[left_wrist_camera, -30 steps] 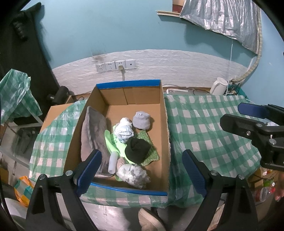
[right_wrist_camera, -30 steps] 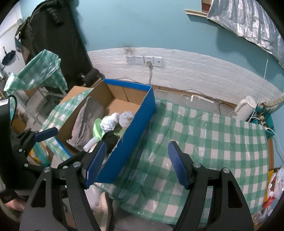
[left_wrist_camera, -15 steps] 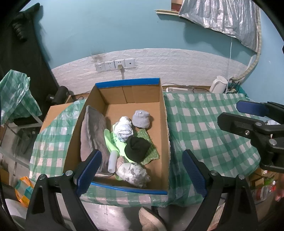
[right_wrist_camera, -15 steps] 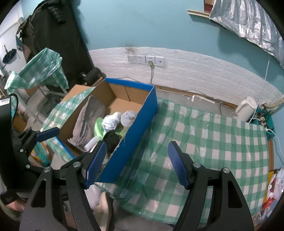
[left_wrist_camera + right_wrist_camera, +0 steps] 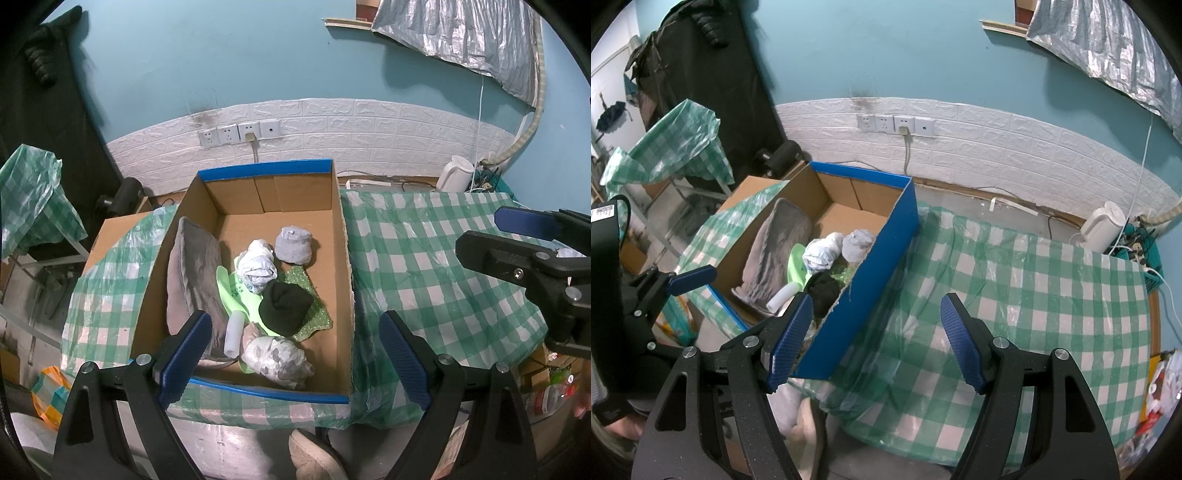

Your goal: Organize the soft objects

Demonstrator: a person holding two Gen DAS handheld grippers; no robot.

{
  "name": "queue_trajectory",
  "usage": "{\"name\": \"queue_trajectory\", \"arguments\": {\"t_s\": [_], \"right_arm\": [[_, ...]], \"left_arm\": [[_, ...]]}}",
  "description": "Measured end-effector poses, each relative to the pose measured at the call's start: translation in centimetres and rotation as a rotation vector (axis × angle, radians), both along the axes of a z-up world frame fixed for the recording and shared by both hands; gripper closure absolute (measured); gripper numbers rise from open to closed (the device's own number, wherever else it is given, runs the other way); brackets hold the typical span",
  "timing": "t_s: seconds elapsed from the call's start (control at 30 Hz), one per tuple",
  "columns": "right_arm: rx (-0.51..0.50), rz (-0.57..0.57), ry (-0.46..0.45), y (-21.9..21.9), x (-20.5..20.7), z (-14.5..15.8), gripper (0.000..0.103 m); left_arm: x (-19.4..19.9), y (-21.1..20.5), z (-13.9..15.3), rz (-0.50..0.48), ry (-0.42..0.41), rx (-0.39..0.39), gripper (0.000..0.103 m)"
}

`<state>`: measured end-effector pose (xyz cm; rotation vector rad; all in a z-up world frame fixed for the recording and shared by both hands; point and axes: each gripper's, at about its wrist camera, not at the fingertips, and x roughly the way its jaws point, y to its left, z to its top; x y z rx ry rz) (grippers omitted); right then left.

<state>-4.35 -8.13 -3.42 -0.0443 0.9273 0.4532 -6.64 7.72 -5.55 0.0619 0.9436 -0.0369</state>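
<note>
A blue-rimmed cardboard box stands on the checked table and holds soft things. Inside lie a grey cushion, a black beanie, a grey cap, a white crumpled cloth, a mottled bundle, a lime-green piece and a white tube. My left gripper hovers open above the box's near edge, holding nothing. My right gripper hangs open over the box's right wall and the tablecloth, also holding nothing.
A green-and-white checked plastic cloth covers the table right of the box. A white kettle and cables sit at the far right by the wall. Wall sockets are behind the box. A slipper shows below the table edge.
</note>
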Motion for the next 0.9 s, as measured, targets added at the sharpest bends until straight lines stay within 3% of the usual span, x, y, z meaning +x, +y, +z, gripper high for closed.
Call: {"name": "queue_trajectory", "arguments": {"t_s": [0.9], "right_arm": [[-0.005,0.001,0.001,-0.17,-0.01,-0.14,0.031]], "left_arm": [[-0.18,-0.08,-0.20,-0.017,-0.012,0.019,0.010]]}}
